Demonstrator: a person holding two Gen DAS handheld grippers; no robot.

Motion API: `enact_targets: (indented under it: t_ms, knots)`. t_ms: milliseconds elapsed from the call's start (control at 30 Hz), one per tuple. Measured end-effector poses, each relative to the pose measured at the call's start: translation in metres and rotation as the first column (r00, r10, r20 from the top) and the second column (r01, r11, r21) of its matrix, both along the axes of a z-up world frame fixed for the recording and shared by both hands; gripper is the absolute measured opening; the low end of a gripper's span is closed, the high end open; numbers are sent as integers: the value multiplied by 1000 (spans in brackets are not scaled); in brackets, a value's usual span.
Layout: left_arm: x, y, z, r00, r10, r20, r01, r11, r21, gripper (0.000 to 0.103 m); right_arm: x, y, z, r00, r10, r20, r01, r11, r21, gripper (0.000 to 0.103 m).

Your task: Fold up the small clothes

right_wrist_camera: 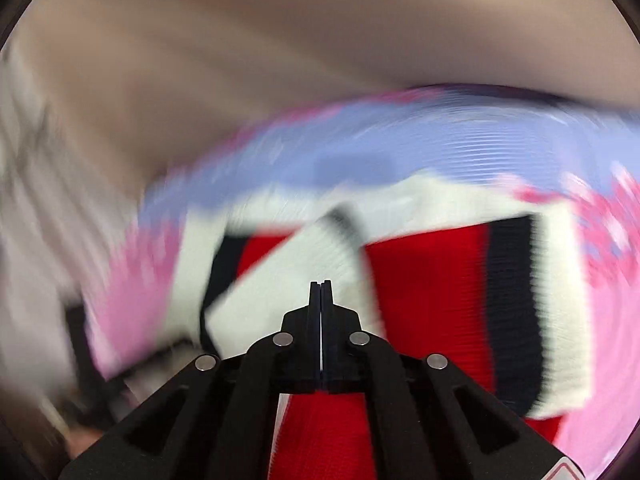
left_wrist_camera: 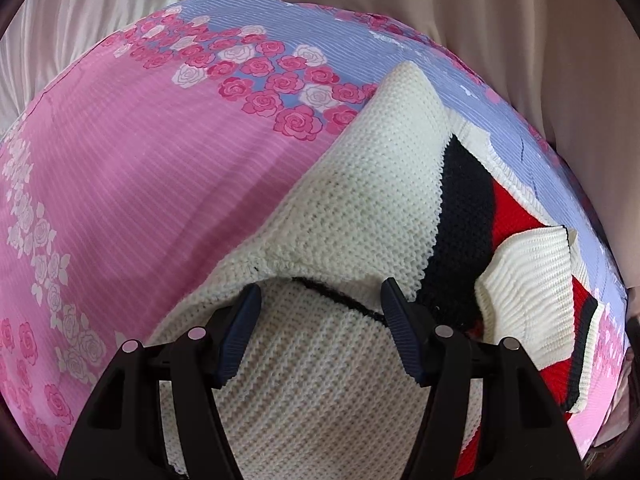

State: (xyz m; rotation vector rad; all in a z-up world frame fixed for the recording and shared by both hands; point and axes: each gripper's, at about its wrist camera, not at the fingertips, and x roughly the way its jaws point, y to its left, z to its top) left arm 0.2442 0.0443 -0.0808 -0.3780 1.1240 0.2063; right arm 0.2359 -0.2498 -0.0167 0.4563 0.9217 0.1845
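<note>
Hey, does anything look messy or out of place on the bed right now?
The cream, black and red knit sweater lies askew on the pink and lavender rose-print sheet, its ribbed cream cuff flopped across the red panel. No damage shows.

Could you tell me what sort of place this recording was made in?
Probably a bedroom at home. A knitted sweater in cream, black and red lies on a pink and lilac rose-print sheet that looks like bedding, and pale pleated fabric behind it may be a curtain or more bedding.

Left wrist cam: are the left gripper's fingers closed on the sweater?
No, the left gripper has its fingers spread wide apart over the cream knit sweater, pinching nothing.
</note>
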Motion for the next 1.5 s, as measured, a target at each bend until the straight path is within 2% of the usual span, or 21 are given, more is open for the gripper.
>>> enact_targets:
  t_ms: [67,133,233,300,333,367,433,500,700,767,833,933,1000,1100,1167,1233,1267,1333,1400,1467,1500]
  knots:
    - [0,-1,0,1000,-5,-1,5,1000,11,60,-10,-53,-5,987,-159,-39,161,984,71,0]
    - [0,-2,-1,1000,-7,0,7,1000,17,60,-20,-86,-23,960,-260,-103,261,965,-1,9]
    - [0,-4,-2,1000,-7,1,6,999,32,60,-31,-86,-36,956,-249,-156,239,968,-80,12]
    - [0,-5,-2,1000,-5,0,5,999,42,61,-31,-55,-26,983,-149,-104,131,978,-164,31]
    - [0,-6,-2,1000,-5,-1,5,999,47,61,-29,-29,-19,995,-71,-65,54,971,-234,59]
    - [0,-7,-2,1000,-6,-2,6,999,52,61,-28,-5,-13,999,0,-32,-9,955,-297,74]
    - [0,-7,-2,1000,-8,-3,8,998,55,61,-26,49,-9,987,158,11,-140,901,-410,76]
    - [0,-7,-2,1000,-10,-2,10,998,57,61,-16,94,-19,956,292,-27,-271,845,-462,76]
    - [0,-7,-3,1000,-26,0,26,998,59,61,7,152,-63,924,362,-119,-368,761,-534,71]
    - [0,-6,-3,1000,-29,1,28,998,55,61,11,151,-63,925,364,-111,-368,779,-507,39]
    - [0,-5,-3,1000,-26,1,26,999,46,61,20,130,-50,936,338,-104,-351,851,-391,11]
    - [1,-2,-3,1000,-22,1,22,999,26,61,22,60,-21,984,168,-51,-173,978,-118,10]
    - [1,-1,-3,1000,-22,-1,22,1000,19,61,13,2,-15,999,10,-46,-10,1000,11,10]
    - [1,-1,-2,1000,-12,-4,12,1000,-2,62,-7,-80,-36,972,-199,-124,212,972,103,17]
    - [0,8,1,999,38,-1,-38,994,-106,62,-15,-107,-60,947,-248,-204,263,964,47,19]
    - [-1,18,1,995,102,0,-99,967,-235,67,-21,-117,-74,943,-232,-241,259,962,88,22]
    - [1,24,-1,989,144,-13,-141,941,-308,68,-23,-116,-74,946,-224,-233,256,960,114,28]
    - [5,31,-8,980,195,-47,-198,902,-383,69,-24,-110,-71,957,-215,-195,242,962,126,67]
    - [8,37,-9,968,245,-55,-245,875,-418,67,-16,-99,-71,963,-206,-175,227,968,109,70]
    - [14,39,-4,962,271,-32,-260,877,-403,43,-2,-89,-78,963,-187,-193,208,974,95,69]
    - [17,41,0,961,276,-24,-264,885,-385,21,5,-85,-82,960,-191,-205,211,974,83,68]
